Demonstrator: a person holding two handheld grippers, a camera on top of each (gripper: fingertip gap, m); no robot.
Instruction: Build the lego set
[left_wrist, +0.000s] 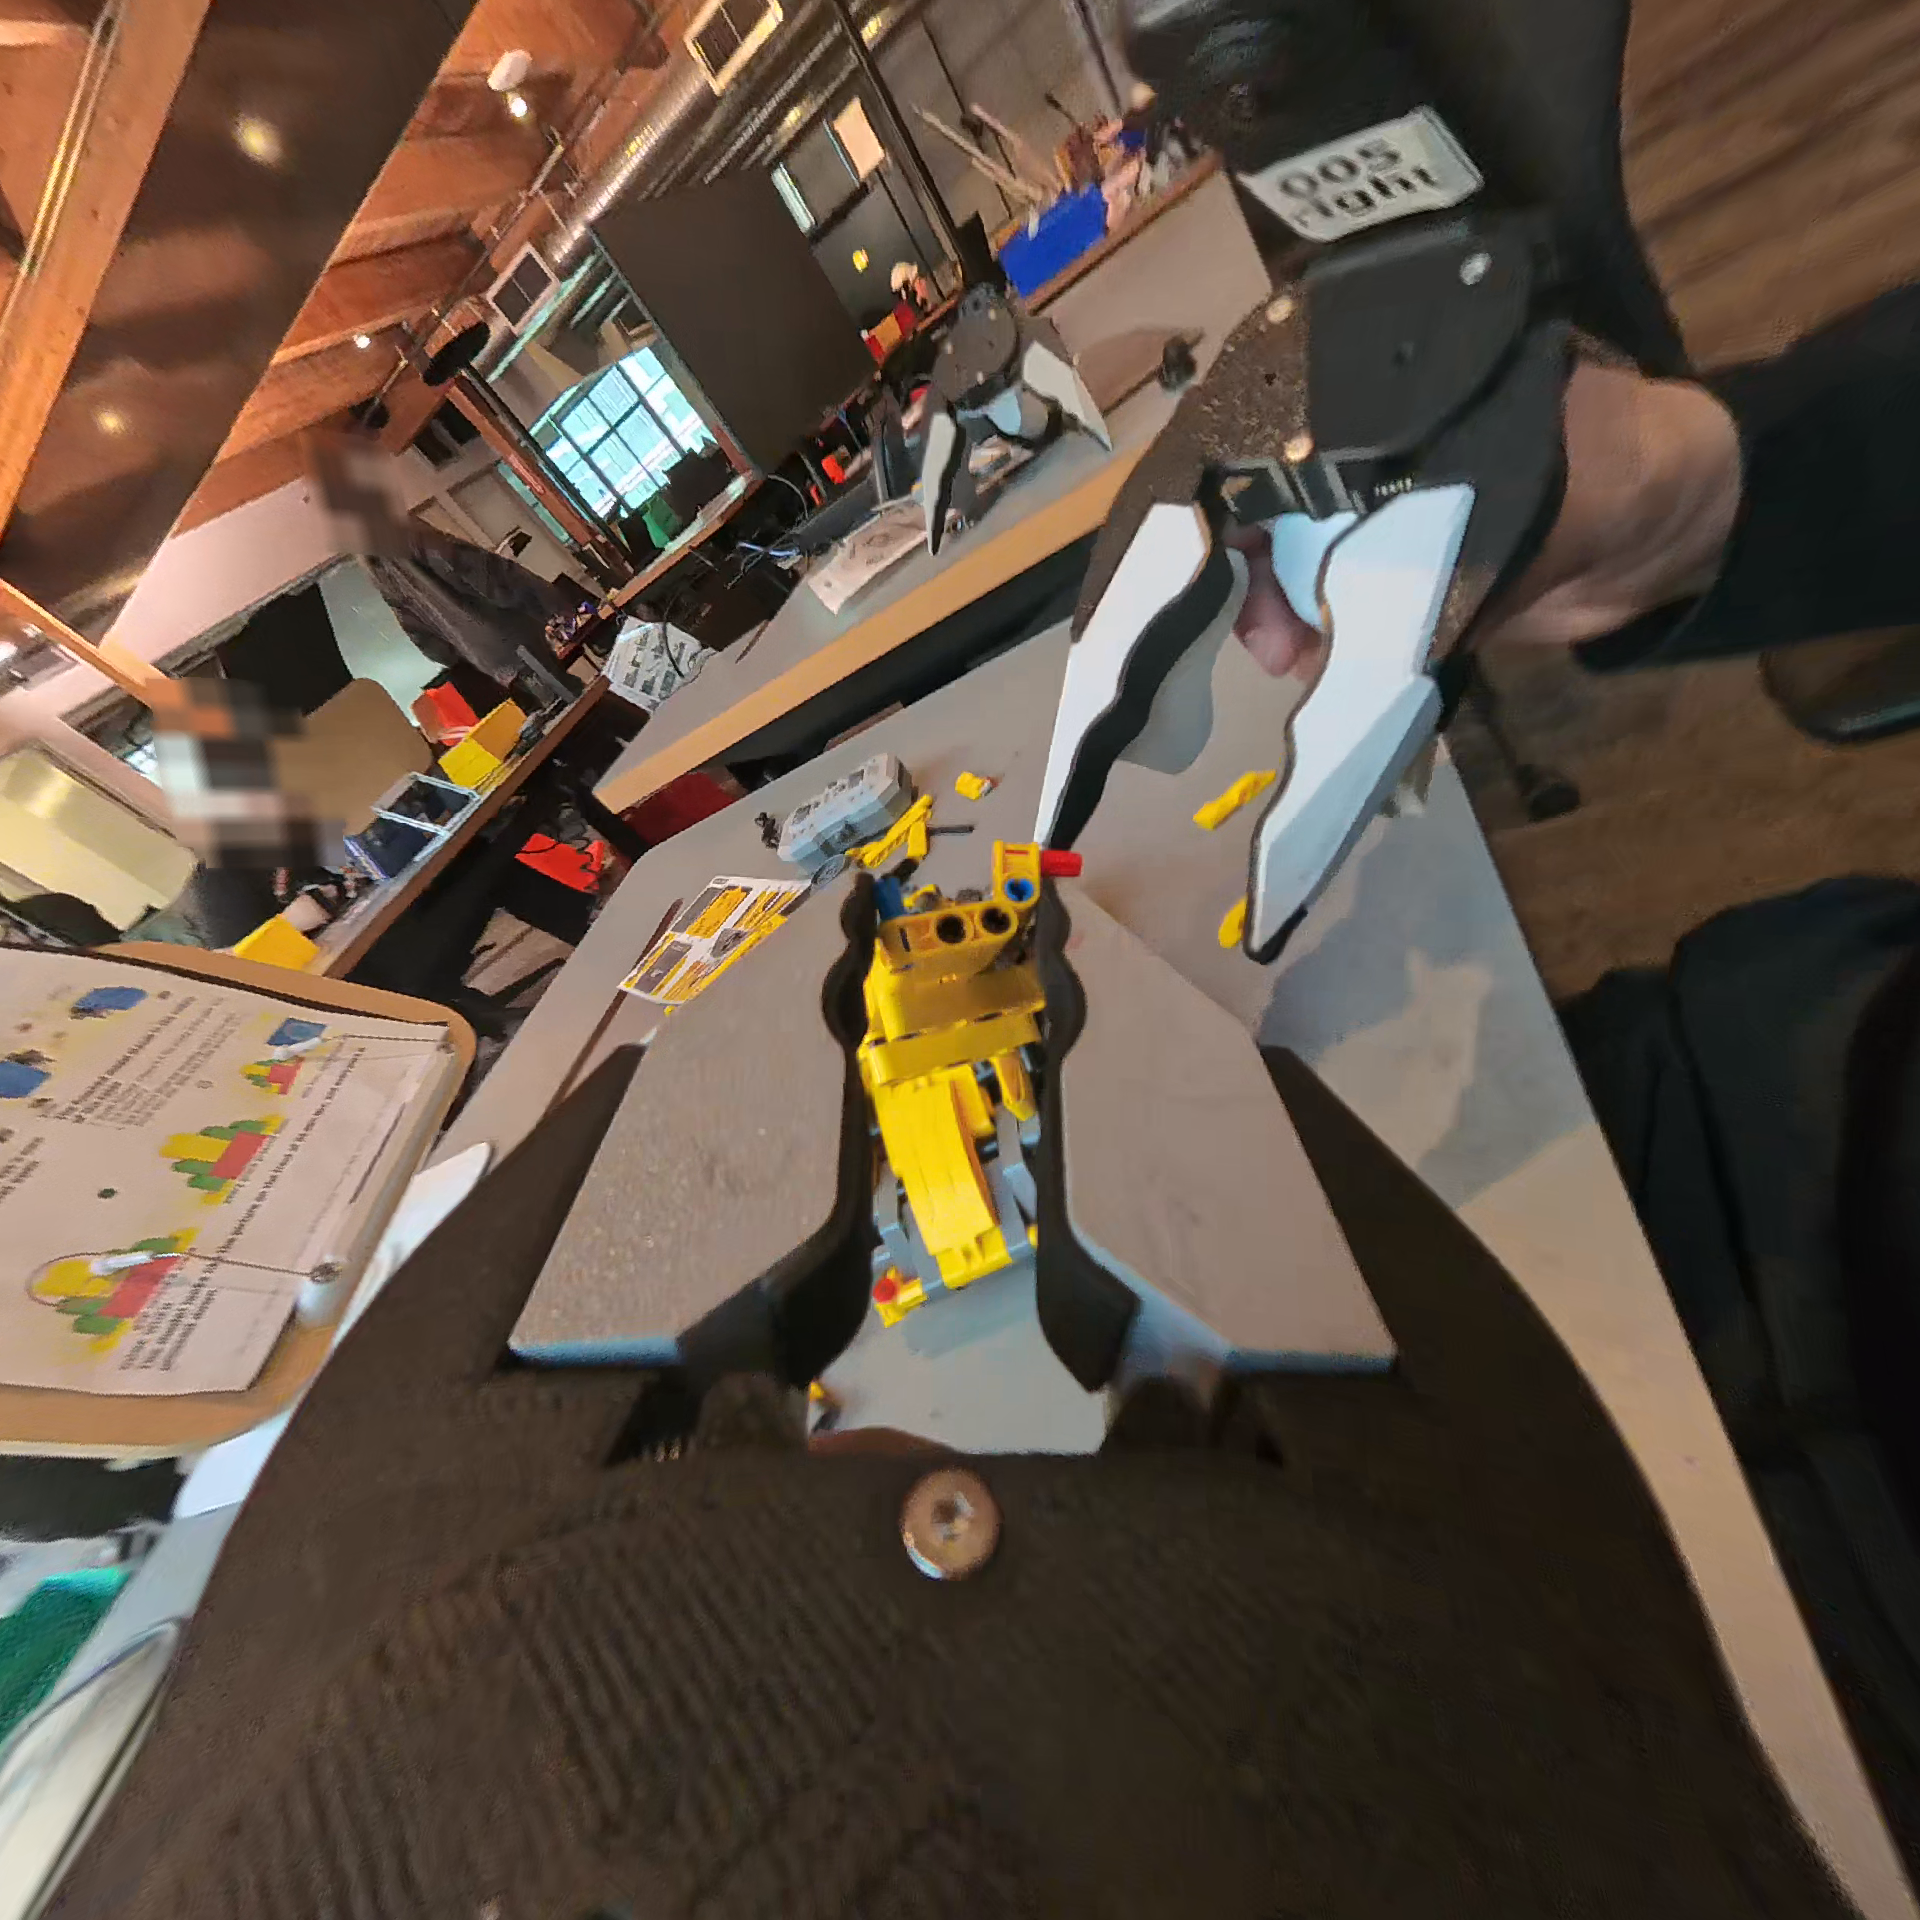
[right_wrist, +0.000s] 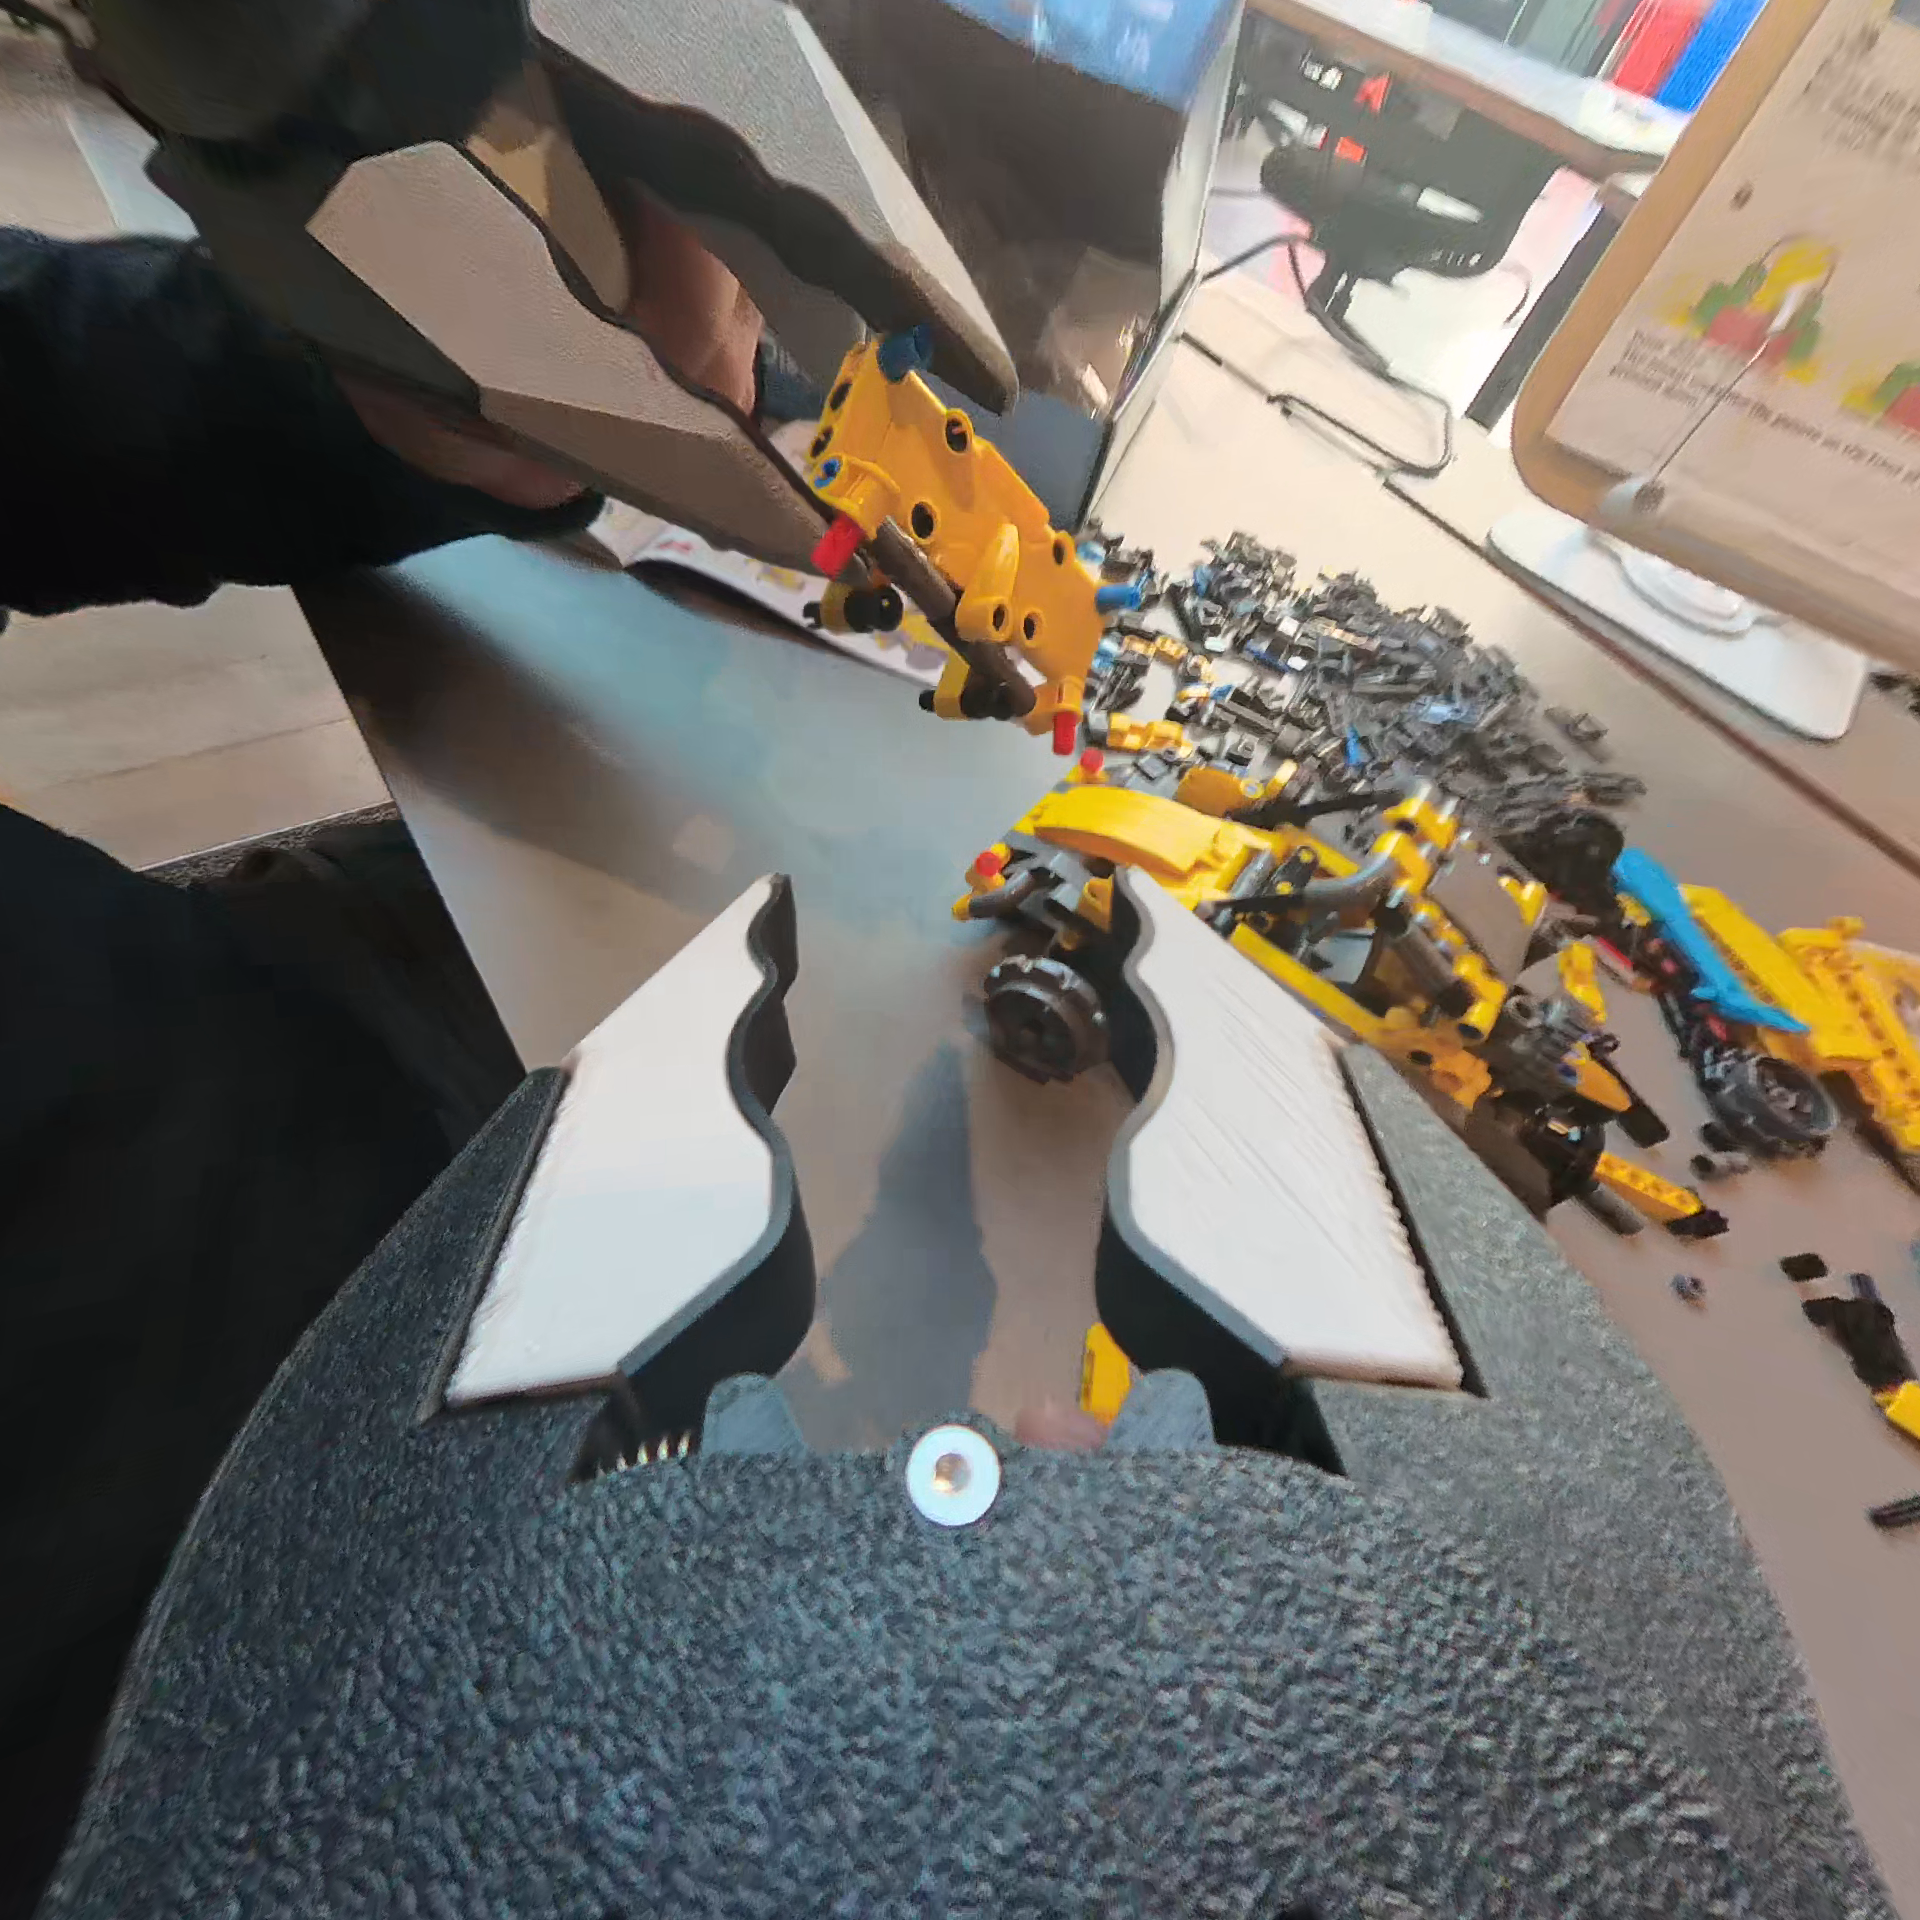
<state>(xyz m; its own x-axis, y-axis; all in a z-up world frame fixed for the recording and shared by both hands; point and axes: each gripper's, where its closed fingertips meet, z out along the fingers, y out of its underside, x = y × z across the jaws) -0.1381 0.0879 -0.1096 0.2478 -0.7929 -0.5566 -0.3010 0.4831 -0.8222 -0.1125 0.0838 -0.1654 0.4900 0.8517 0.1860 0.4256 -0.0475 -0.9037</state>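
Yellow brick assembly (left_wrist: 951, 1023) clamped in left gripper (left_wrist: 951, 914); right gripper (right_wrist: 951, 914) agape.

**layout on the table**

the left gripper (right_wrist: 894, 457) holds a brick assembly (right_wrist: 956, 530) above the table (right_wrist: 623, 748). below it stands a vehicle (right_wrist: 1278, 914), with a heap of loose parts (right_wrist: 1382, 665) behind. the right gripper (right_wrist: 956, 914) hangs spread just before the vehicle.
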